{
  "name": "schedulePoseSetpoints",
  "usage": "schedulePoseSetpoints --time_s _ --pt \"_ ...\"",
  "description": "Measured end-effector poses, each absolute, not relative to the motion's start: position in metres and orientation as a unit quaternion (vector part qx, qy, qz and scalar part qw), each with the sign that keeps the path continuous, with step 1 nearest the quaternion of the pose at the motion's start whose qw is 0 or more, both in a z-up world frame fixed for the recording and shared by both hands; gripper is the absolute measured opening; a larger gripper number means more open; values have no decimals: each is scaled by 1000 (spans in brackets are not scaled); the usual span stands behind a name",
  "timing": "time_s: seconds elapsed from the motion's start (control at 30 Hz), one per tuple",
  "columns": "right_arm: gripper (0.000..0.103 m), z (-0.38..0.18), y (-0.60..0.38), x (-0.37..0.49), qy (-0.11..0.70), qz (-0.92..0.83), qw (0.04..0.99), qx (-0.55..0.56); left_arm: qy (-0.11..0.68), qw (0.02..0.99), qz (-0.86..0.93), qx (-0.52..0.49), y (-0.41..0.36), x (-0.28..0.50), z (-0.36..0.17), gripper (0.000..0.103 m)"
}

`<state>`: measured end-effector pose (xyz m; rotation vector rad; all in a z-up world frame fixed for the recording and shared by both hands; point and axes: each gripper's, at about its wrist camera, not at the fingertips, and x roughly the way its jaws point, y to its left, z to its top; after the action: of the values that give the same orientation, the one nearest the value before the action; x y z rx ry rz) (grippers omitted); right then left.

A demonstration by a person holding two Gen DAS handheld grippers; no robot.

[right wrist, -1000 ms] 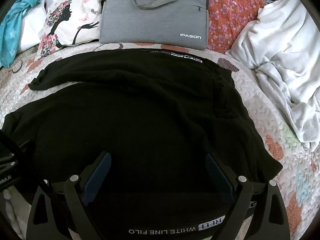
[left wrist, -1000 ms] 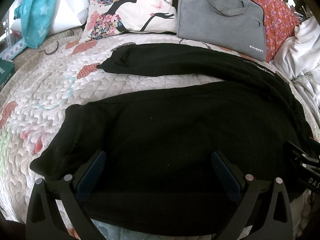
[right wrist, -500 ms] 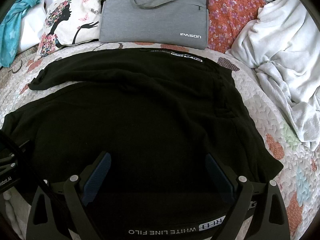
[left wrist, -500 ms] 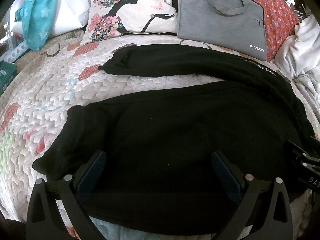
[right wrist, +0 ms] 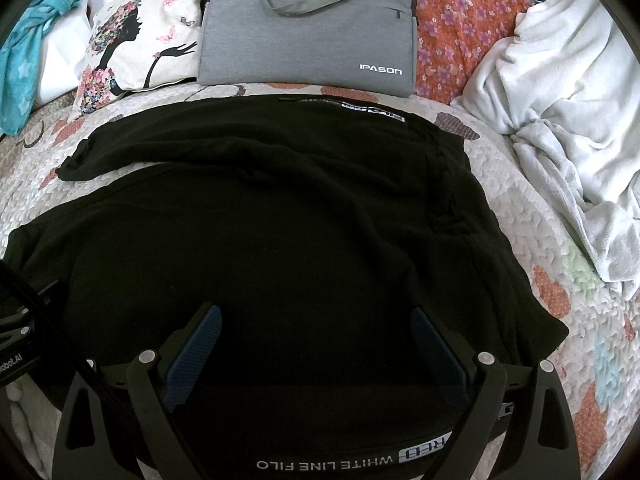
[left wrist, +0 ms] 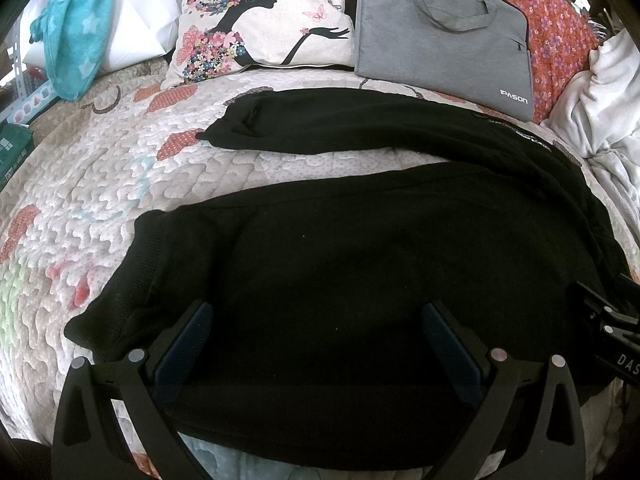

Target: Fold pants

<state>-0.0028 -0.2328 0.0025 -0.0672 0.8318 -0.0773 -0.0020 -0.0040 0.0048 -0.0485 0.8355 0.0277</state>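
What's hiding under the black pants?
Under the black pants you can see the flowery quilt poking out on all sides and between the two legs. Whatever lies under the middle of the pants is covered up, so I can't tell.

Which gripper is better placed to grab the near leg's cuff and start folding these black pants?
Left, probably. The near cuff lies just beside the open left gripper. The open right gripper hangs over the black pants nearer their waistband.
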Motion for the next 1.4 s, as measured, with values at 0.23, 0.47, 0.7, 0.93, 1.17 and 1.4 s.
schedulePoseSetpoints --time_s 0.23,0.47,0.7,0.93,1.17,1.4 --pt "98 2 -233 -3 404 -38 913 -32 405 914 13 -24 -4 -2 5 103" --pt "98 3 -233 -3 404 -38 913 -32 404 915 15 -21 -4 -3 4 103" --pt "99 0 -234 -2 405 -37 913 -27 405 914 19 -10 -5 -4 4 103" --pt "100 0 -237 -2 404 -34 914 -16 397 916 32 42 -13 -20 16 103" --pt "99 17 -241 -11 395 -25 919 -6 354 932 26 73 -13 -33 64 103" --pt "99 79 -266 -18 346 9 938 0 342 939 -7 31 31 0 122 103"
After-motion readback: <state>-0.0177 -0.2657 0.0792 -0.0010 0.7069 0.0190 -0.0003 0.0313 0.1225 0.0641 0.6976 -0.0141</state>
